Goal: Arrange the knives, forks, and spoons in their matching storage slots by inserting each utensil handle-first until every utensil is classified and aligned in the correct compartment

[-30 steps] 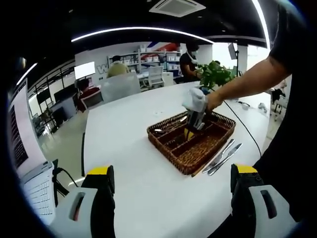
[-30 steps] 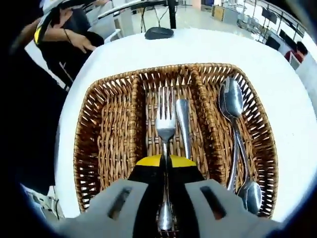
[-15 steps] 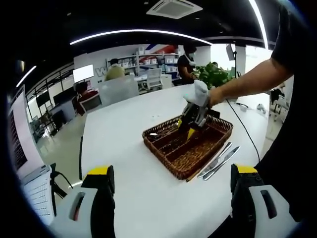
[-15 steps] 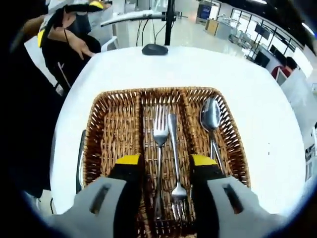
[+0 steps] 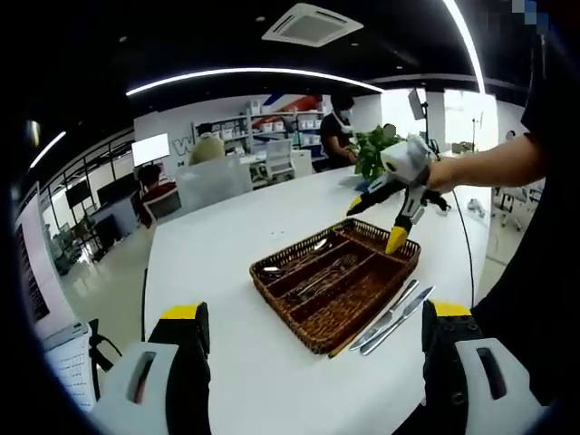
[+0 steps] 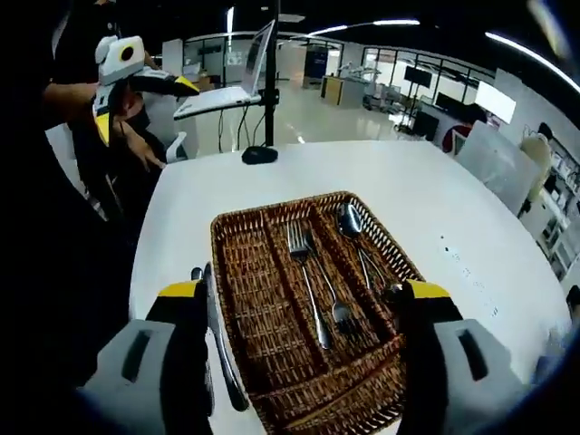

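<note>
Now, forks [image 6: 313,290] beyond right gripper [image 6: 304,304] (jaws wide).

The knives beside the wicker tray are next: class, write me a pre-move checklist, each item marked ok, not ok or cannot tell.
1. Right gripper open and empty above the wicker tray: ok.
2. Left gripper open and empty, held back from the tray: ok.
3. Knives lying on the table outside the tray, not yet slotted: not ok.
4. Forks lying in the middle compartment: ok.
5. Spoons in the outer compartment next to the forks: ok.
6. Remaining outer compartment, on the knives' side, free for them: ok.
</note>
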{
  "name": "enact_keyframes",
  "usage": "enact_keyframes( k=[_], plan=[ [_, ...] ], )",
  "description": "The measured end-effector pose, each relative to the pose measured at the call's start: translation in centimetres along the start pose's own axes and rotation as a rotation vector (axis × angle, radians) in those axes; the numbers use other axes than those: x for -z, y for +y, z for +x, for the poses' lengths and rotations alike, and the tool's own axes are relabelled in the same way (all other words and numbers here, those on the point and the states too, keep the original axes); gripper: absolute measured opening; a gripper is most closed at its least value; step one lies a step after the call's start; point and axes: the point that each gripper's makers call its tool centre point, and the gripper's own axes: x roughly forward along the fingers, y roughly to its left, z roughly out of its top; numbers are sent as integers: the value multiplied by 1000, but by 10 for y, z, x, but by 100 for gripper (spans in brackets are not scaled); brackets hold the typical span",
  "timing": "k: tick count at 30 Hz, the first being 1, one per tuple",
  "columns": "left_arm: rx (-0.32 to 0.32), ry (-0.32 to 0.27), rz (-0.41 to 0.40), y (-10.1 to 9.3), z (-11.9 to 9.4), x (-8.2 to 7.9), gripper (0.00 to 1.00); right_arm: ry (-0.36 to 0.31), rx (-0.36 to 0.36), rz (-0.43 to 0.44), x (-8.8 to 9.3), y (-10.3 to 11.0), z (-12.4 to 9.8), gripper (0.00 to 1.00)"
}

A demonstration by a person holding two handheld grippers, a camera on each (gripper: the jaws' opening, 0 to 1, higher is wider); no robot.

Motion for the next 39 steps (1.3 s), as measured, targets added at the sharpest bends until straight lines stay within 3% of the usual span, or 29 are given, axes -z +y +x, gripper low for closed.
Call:
enact_keyframes(
  k=[3, 9, 14, 17, 20, 23, 25, 27, 30, 33, 36, 37, 39],
  plan=[
    [-2, -1, 2, -4, 1, 2, 99, -10, 59, -4, 5, 2, -18, 100],
    [2, 5, 8, -4, 7, 12, 99, -56, 195, 96, 17, 1, -61, 100],
    [29, -2, 20, -4, 11, 8, 99, -119, 267, 191, 12, 2, -100, 100],
    [48, -11, 25, 2, 15, 10, 99, -170, 331, 165, 4, 0, -120, 100],
    [60, -26, 15, 3, 19, 10, 99, -154, 374, 171, 8, 4, -132, 100],
    [81, -14, 6, 2, 23, 14, 99, -91, 401, 270, 25, 15, -139, 100],
    [96, -8, 20, -1, 25, 16, 99, -91, 416, 253, 26, 19, -142, 100],
    [106, 4, 57, -4, 27, 21, 99, -47, 467, 247, 38, 20, -150, 100],
    [94, 5, 54, -8, 27, 16, 99, -71, 460, 302, 54, 21, -154, 100],
    [46, -20, 67, -8, 25, 9, 99, -73, 445, 238, 62, 17, -156, 100],
    [23, 11, 44, -9, 21, 9, 99, -35, 416, 345, 76, 17, -152, 100],
    [25, 11, 69, -12, 18, 5, 99, -56, 367, 261, 64, 24, -150, 100],
    [13, 35, 113, -7, 18, 11, 99, 20, 341, 193, 75, 32, -149, 100]
  ],
)
